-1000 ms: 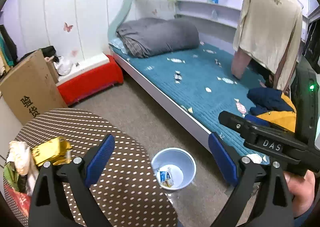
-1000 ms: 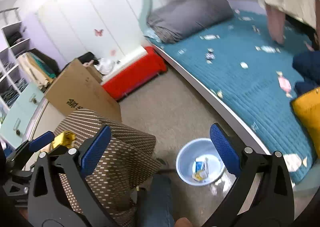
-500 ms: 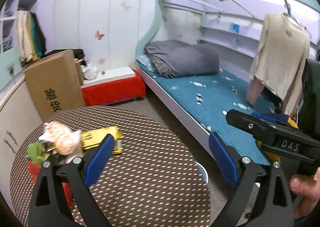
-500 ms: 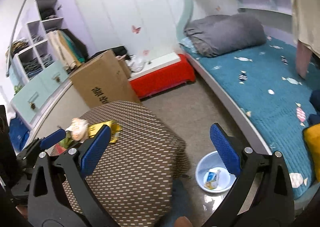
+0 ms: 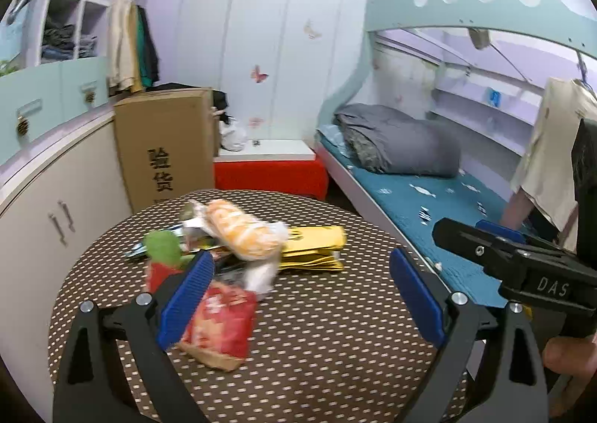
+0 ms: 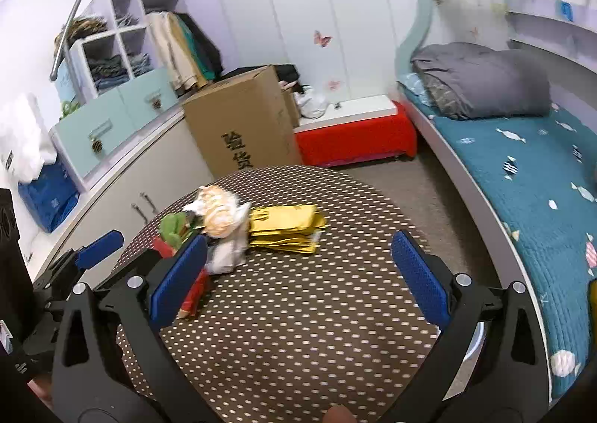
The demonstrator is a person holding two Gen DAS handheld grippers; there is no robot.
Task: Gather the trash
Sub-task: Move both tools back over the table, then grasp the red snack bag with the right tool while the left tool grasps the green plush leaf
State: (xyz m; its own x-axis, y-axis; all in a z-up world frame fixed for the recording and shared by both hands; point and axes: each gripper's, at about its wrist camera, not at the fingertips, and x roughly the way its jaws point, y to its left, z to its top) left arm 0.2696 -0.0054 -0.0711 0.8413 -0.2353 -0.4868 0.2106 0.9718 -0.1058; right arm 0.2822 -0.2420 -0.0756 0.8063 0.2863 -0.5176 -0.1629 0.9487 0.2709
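A heap of trash lies on the round brown dotted table (image 5: 335, 348): a red snack bag (image 5: 220, 322), an orange-and-white bread wrapper (image 5: 242, 232), a green wrapper (image 5: 162, 245) and a flat yellow packet (image 5: 317, 247). My left gripper (image 5: 302, 296) is open and empty, just above the table's near side, its left finger by the red bag. My right gripper (image 6: 294, 277) is open and empty above the same table (image 6: 298, 329), facing the yellow packet (image 6: 287, 223) and the bread wrapper (image 6: 220, 214). The bin is mostly hidden; only a sliver of its rim (image 6: 474, 344) shows.
A tall cardboard box (image 5: 168, 146) stands behind the table beside white cabinets (image 5: 44, 206). A red bench (image 5: 268, 173) sits at the back. A bed with a teal cover (image 6: 541, 199) and a grey duvet (image 5: 395, 141) runs along the right.
Both grippers have swung up and left from the floor bin to face the table; the trash heap now sits nearer the middle of each view. Both stay open.
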